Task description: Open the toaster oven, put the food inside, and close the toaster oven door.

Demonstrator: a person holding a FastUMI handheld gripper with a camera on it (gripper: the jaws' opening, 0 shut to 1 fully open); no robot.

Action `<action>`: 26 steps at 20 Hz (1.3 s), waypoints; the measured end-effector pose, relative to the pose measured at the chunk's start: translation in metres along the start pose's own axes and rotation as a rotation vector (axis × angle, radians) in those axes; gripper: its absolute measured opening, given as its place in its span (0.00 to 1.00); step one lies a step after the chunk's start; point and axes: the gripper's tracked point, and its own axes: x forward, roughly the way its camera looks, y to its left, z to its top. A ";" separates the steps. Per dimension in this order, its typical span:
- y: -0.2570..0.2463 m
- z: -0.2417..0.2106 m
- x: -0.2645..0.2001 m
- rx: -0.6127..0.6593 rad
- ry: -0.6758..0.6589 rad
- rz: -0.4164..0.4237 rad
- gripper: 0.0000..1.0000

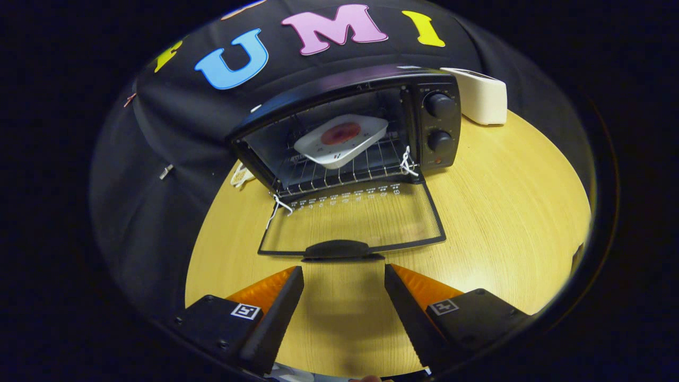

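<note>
The gripper [344, 276] is closest to us. Its two fingers are spread wide apart, and nothing is between them but bare table. They hold nothing.

Under the fingers is a round wooden table [504, 212] with a light yellow top. The fingers hang just above it.

Just ahead of the fingertips is the door handle [336, 248], a dark curved bar. It sits right in front of the gap between the fingers, close to them but not touching.

The handle belongs to the glass door [353, 222] of the toaster oven. The door is folded all the way down and lies flat over the table, so you can see the wood through the glass. A row of small white marks runs along the door near its hinge. A bit of white string [407, 162] hangs at each hinge corner.

Beyond the door stands the black toaster oven [350, 127], wide open. Inside, on the wire rack [339, 172], sits a white tray [342, 139] with something round and red in it, which is the food [340, 133]. The tray looks a little tilted.

Two round knobs [440, 105] sit one above the other on the oven's right side.

Farther back, to the right of the oven, a white box [480, 95] stands on the table. A small pale thing [241, 175] peeks out by the oven's left side; I cannot tell what it is.
</note>
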 end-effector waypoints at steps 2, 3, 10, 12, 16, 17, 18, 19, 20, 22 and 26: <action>-0.007 -0.008 0.008 -0.063 0.015 -0.060 0.99; -0.011 -0.011 0.012 -0.093 0.021 -0.089 0.99; -0.032 -0.020 0.041 -0.257 0.056 -0.220 1.00; -0.028 -0.014 0.047 -0.255 0.040 -0.215 1.00; -0.020 0.000 0.056 -0.270 0.011 -0.211 1.00; -0.023 -0.003 0.059 -0.291 0.033 -0.224 1.00; -0.019 -0.001 0.053 -0.287 0.028 -0.217 1.00; -0.019 -0.002 0.061 -0.274 0.033 -0.220 0.99; -0.018 -0.001 0.058 -0.266 0.031 -0.218 0.99; -0.015 0.003 0.055 -0.288 0.007 -0.212 0.99; 0.000 0.023 0.032 -0.347 -0.077 -0.166 0.97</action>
